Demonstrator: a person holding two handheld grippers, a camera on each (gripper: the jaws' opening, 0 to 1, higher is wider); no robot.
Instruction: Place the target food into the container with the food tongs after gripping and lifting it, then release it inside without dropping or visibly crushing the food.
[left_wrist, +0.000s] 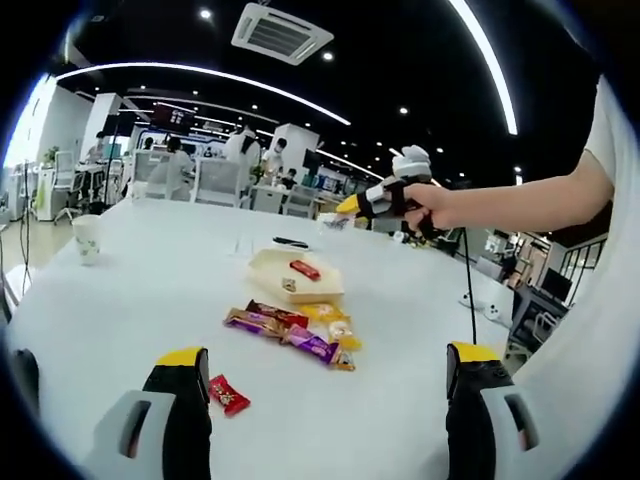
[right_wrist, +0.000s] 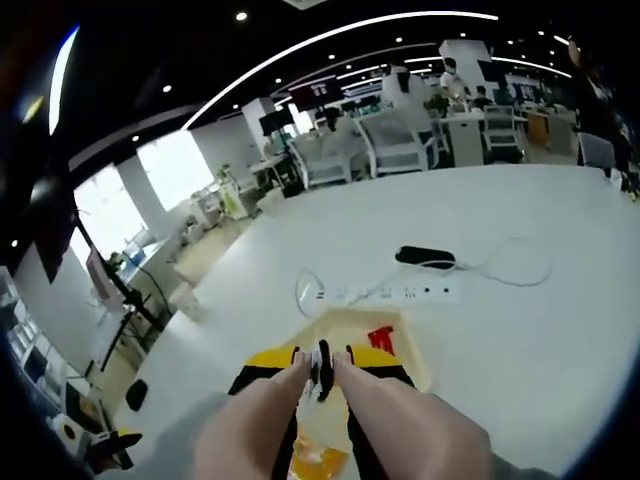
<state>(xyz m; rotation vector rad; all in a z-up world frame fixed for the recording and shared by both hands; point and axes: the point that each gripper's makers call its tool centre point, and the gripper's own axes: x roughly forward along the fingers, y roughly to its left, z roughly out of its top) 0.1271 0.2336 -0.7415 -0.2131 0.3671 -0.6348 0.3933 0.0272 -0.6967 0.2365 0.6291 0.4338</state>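
Left gripper (left_wrist: 325, 365) low over white table (left_wrist: 150, 270), jaws wide apart, nothing between. Small red candy (left_wrist: 229, 395) just beside its left jaw. Farther on, pile of snack packets (left_wrist: 295, 330). Behind pile, pale yellow tray (left_wrist: 295, 275) with red packet (left_wrist: 305, 269) and small brownish bit inside.

Right gripper (right_wrist: 320, 365) over same tray (right_wrist: 345, 330), jaws nearly closed on tongs (right_wrist: 322, 368); tongs' tips not seen. Beyond, white power strip (right_wrist: 390, 294), black box (right_wrist: 425, 257). Paper cup (left_wrist: 88, 238) far left.

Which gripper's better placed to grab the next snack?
Left, likely. The left gripper is open and low over the table, with a red candy right beside its left jaw. The right gripper is narrowed and raised above the container.
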